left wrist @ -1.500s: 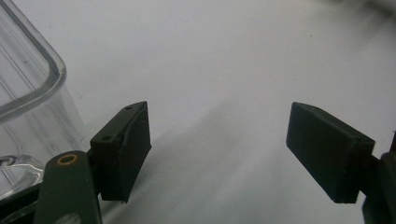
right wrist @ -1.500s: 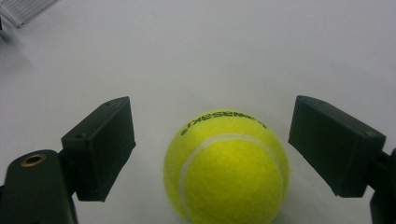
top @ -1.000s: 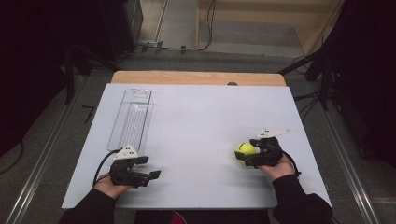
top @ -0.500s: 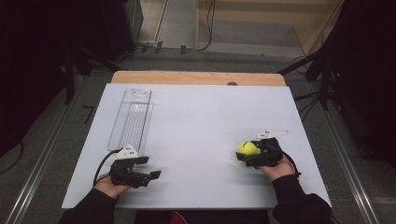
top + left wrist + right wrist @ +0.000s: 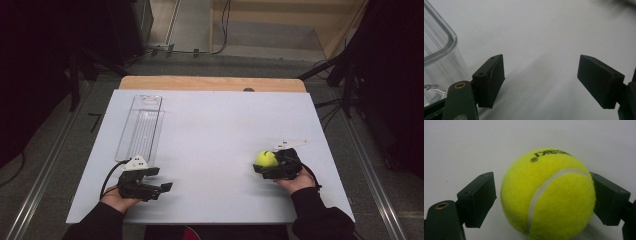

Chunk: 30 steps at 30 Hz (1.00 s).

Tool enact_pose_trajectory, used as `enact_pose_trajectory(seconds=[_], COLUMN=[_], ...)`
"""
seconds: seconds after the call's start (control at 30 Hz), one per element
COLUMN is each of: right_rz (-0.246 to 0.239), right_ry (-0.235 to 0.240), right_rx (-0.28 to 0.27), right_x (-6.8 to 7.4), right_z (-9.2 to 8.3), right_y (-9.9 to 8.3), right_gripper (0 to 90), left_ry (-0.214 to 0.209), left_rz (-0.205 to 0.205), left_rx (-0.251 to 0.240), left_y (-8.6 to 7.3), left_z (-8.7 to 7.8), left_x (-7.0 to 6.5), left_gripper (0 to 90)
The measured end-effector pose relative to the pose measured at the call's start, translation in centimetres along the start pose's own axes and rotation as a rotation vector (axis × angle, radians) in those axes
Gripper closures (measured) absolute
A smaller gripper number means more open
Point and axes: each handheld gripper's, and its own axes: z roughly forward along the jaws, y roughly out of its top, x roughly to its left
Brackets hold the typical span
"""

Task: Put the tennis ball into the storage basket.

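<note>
A: Right gripper (image 5: 264, 165)?
B: Low on the table (image 5: 225, 125), about 4 o'clock in the high view, held in a hand (image 5: 295, 180). Spread around the tennis ball (image 5: 266, 158).
A: Pinching it?
B: Not fully. In the right gripper view, right-hand jaw touching the tennis ball (image 5: 549, 195); left-hand jaw just beside it, thin gap showing. Right gripper (image 5: 544, 200) open, then, straddling the ball. Ball resting on the white surface, black print on top.
A: Left gripper (image 5: 157, 181)?
B: Down at 7 o'clock in the high view, gripped by the other hand (image 5: 117, 197), cable looping off at its 9 o'clock. Jaws wide apart, holding nothing. Left gripper (image 5: 540, 82) view: bare white table between the jaws.
A: Anything else near it?
B: Clear plastic tray (image 5: 140, 127) at 10 o'clock on the table, long side running toward 12. Rounded corner of the tray (image 5: 441, 50) just beside the left-hand jaw in the left gripper view. Touching or apart, can't tell.
A: Ball versus tray?
B: Well apart, opposite sides of the table.
</note>
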Motion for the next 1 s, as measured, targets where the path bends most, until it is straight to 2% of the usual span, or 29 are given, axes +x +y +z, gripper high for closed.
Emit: enact_pose_trajectory(seconds=[0.1, 0.2, 0.3, 0.63, 1.0], right_rz=[-0.003, -0.007, 0.0, -0.036, -0.049], right_ry=[-0.016, -0.029, -0.024, -0.038, -0.015], right_rx=[0.008, -0.004, -0.004, 0.003, -0.014], right_x=[-0.07, -0.18, -0.23, -0.03, 0.28], right_z=[0.07, -0.07, -0.08, -0.13, -0.49], right_y=[-0.07, -0.14, -0.15, -0.09, 0.22], right_gripper=[15.5, 22.1, 22.2, 23.2, 23.4], left_ry=[0.0, 0.0, -0.001, -0.001, 0.001], left_rz=[0.0, 0.0, -0.001, -0.001, 0.0], left_rx=[0.0, -0.001, -0.001, -0.002, 0.001], left_y=[0.0, 0.0, 0.0, 0.0, 0.01], left_z=[0.0, -0.01, -0.01, -0.02, -0.04], left_x=[0.0, 0.02, 0.01, 0.01, 0.03], left_gripper=[22.7, 22.7, 22.7, 22.7, 22.7])
